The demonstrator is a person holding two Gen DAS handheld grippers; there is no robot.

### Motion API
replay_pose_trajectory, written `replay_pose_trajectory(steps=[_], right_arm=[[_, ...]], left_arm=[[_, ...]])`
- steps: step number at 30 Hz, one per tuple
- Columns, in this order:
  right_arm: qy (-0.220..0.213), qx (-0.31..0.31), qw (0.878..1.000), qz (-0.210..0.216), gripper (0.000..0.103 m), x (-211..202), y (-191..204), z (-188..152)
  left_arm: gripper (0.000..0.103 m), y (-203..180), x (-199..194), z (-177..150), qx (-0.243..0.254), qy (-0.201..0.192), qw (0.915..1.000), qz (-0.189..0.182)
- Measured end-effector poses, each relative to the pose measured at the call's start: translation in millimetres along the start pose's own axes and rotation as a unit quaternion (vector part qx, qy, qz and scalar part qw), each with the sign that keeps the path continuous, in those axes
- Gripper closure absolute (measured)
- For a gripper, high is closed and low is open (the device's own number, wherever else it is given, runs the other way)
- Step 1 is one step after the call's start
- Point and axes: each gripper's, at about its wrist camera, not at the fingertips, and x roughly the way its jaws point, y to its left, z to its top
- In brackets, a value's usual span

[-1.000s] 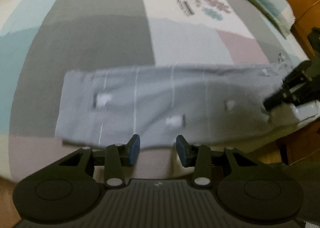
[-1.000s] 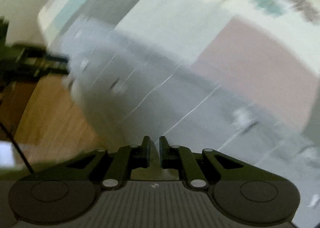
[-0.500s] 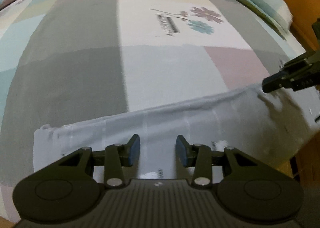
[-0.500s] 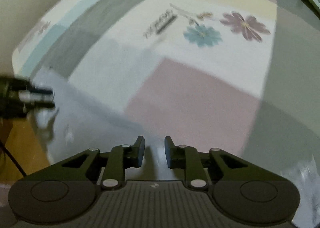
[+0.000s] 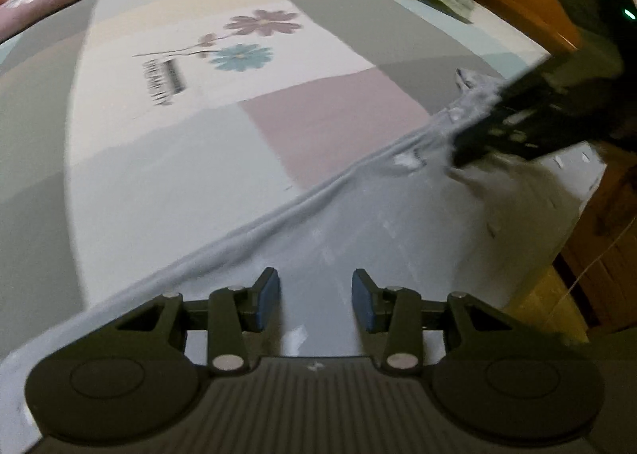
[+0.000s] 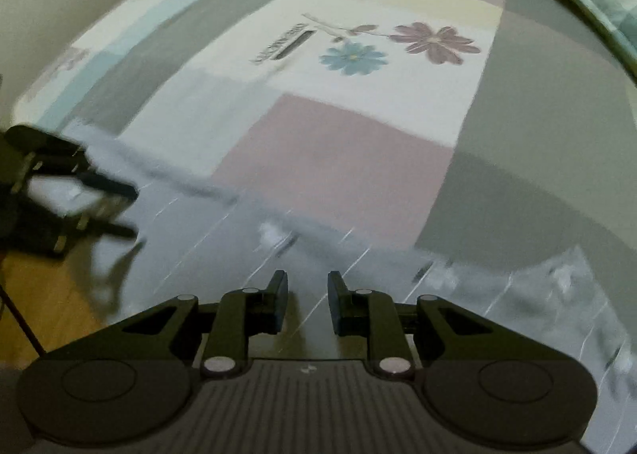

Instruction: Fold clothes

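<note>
Grey cloth [image 5: 358, 231] spread along near edge of bed [image 5: 159, 175]. Left tongs [image 5: 314, 301] open, empty, over cloth. Right tongs [image 6: 307, 301] likewise open, gripping nothing, above cloth.

Matt grey cloth garment [image 5: 358, 223], patchwork bedsheet [image 5: 167, 159].

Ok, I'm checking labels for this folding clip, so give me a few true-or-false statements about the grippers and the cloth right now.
1. The left gripper is open with nothing between its pads. True.
2. The right gripper is clamped on the grey cloth. False: it is open, above the cloth.
3. The cloth lies on a patchwork bedspread printed with flowers. True.
4. The cloth is bright red. False: it is grey with thin white lines.
</note>
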Motion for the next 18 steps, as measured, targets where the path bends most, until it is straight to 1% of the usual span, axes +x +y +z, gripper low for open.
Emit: replay_pose_trajectory(steps=[1,2,4,5,7,10,14,16,18], right_arm=[[0.002,-0.003,1.000,-0.014,0.078,8.3,-1.3,2.8],[-0.009,-0.003,1.000,-0.018,0.078,13.3,-3.5,6.2],[-0.028,0.011,0.999,-0.011,0.078,15.2,-9.5,14.0],[-0.032,0.017,0.999,-0.010,0.075,13.9,-11.8,17.2],[-0.038,0.026,0.999,-0.015,0.075,8.4,-15.1,20.9],[-0.044,0.037,0.998,-0.021,0.073,-13.5,-24.1,8.6],[-0.027,0.061,0.996,-0.061,0.071,-36.2,-37.8,-22.9],[-0.020,0.088,0.993,-0.081,0.071,-33.8,-51.4,-33.5],[-0.033,0.115,0.989,-0.092,0.071,-25.1,-66.0,-34.4]], left_arm=[[0.062,-0.7,-0.3,0.9,0.002,0.000,1.0000,0.001],[0.060,-1.4,-0.5,1.9,0.003,-0.001,1.0000,0.002],[0.060,-2.9,-1.0,3.7,0.006,-0.001,1.0000,0.004],[0.060,-3.6,-1.3,4.6,0.008,-0.002,1.0000,0.005],[0.061,-5.0,-1.8,6.5,0.011,-0.002,0.9999,0.007],[0.061,-7.2,-2.6,9.3,0.016,-0.003,0.9998,0.010],[0.060,-10.1,-3.6,13.0,0.022,-0.005,0.9997,0.013],[0.060,-6.3,6.2,8.4,0.007,0.009,0.9997,0.019],[0.060,1.2,15.3,8.9,-0.020,0.005,0.9995,0.025]])
